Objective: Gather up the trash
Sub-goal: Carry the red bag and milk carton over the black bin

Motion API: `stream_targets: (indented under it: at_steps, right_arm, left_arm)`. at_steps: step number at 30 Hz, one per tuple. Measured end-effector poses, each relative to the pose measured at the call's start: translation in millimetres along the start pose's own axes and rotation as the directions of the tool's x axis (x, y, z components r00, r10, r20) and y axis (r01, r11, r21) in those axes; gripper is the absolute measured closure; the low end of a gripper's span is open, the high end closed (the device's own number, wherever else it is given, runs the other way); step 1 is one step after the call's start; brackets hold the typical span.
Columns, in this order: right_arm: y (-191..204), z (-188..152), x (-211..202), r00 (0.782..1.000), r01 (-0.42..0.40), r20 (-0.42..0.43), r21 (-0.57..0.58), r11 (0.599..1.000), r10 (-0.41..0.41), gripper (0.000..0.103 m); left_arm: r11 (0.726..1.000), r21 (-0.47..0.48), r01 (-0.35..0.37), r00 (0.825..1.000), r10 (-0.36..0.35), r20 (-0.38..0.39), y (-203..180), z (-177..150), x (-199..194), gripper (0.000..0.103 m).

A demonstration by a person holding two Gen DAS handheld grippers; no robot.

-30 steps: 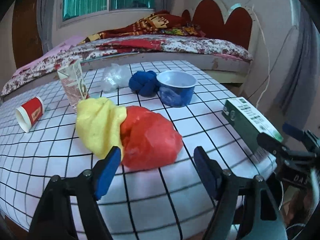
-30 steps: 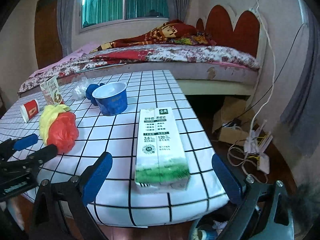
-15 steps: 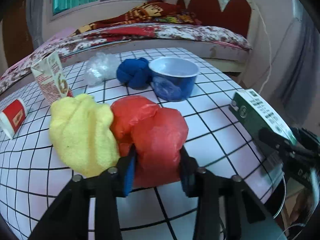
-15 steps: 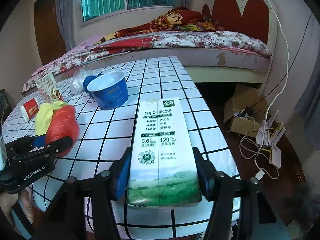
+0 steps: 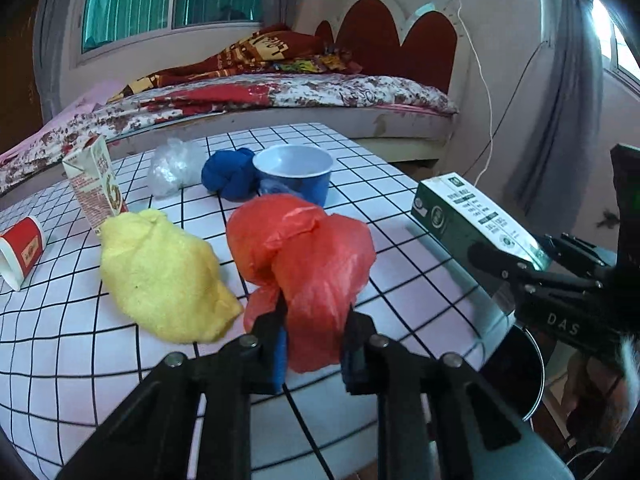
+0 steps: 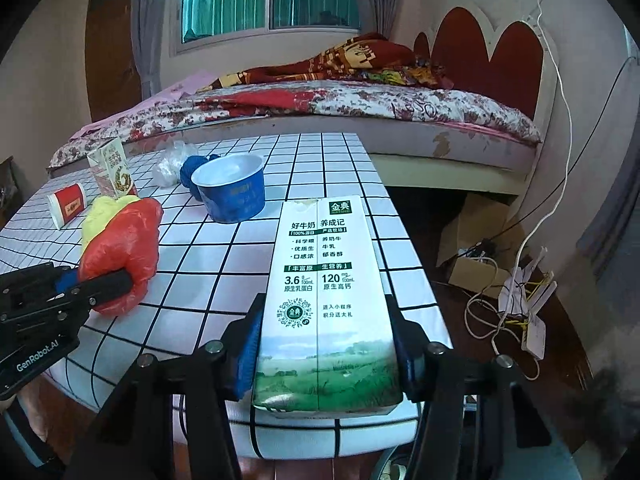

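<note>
My left gripper (image 5: 314, 334) is shut on a crumpled red plastic bag (image 5: 308, 256) and holds it just above the checked table (image 5: 60, 368); it also shows in the right wrist view (image 6: 120, 248). My right gripper (image 6: 326, 344) is shut on a green-and-white milk carton (image 6: 326, 300), lifted off the table's right edge; the carton also shows in the left wrist view (image 5: 472, 220). On the table lie a yellow cloth (image 5: 160, 276), a blue bowl (image 5: 294, 174), a blue cloth ball (image 5: 228, 174), a clear plastic wad (image 5: 172, 166), a small drink carton (image 5: 96, 188) and a red paper cup (image 5: 22, 252).
A bed (image 6: 360, 108) stands behind the table. Cardboard (image 6: 468, 240) and tangled white cables (image 6: 516, 300) lie on the floor to the right. A round dark rim (image 5: 528, 376) shows below the table's right edge.
Both grippers closed from wide open. The left one took hold of the red bag and pulled it off the yellow cloth; the right one clamped the milk carton and raised it.
</note>
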State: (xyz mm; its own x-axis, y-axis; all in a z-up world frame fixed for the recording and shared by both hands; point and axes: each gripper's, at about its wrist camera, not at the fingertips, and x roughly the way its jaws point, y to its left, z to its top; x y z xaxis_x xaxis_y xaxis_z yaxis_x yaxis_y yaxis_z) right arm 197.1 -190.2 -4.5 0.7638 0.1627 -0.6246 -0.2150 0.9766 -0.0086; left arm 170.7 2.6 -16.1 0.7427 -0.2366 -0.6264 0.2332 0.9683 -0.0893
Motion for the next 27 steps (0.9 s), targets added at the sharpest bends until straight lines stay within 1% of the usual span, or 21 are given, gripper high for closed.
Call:
stream_targets:
  at_steps: [7, 12, 16, 27]
  right_arm:
    - [-16.2, -8.4, -24.7, 0.999, 0.029, 0.018, 0.016, 0.999, -0.029, 0.046]
    - [-34.5, -16.9, -42.6, 0.998, 0.05, 0.024, 0.042, 0.998, -0.051, 0.046]
    - [-58.1, -30.2, -56.3, 0.996, 0.079, 0.029, 0.08, 0.994, -0.082, 0.046]
    - [-108.1, -58.5, -74.8, 0.988, 0.157, -0.01, 0.138, 0.978, -0.157, 0.046]
  left_arm:
    - [1.0, 0.012, 0.012, 1.0, -0.012, 0.004, -16.8, -7.9, -12.8, 0.082]
    - [0.998, 0.045, 0.043, 0.999, -0.043, 0.006, -42.3, -8.3, -18.8, 0.082]
    - [0.994, 0.081, 0.071, 0.997, -0.072, 0.009, -65.2, -8.0, -21.3, 0.082]
    - [0.974, 0.164, 0.158, 0.987, -0.156, -0.02, -124.5, -11.3, -19.3, 0.082]
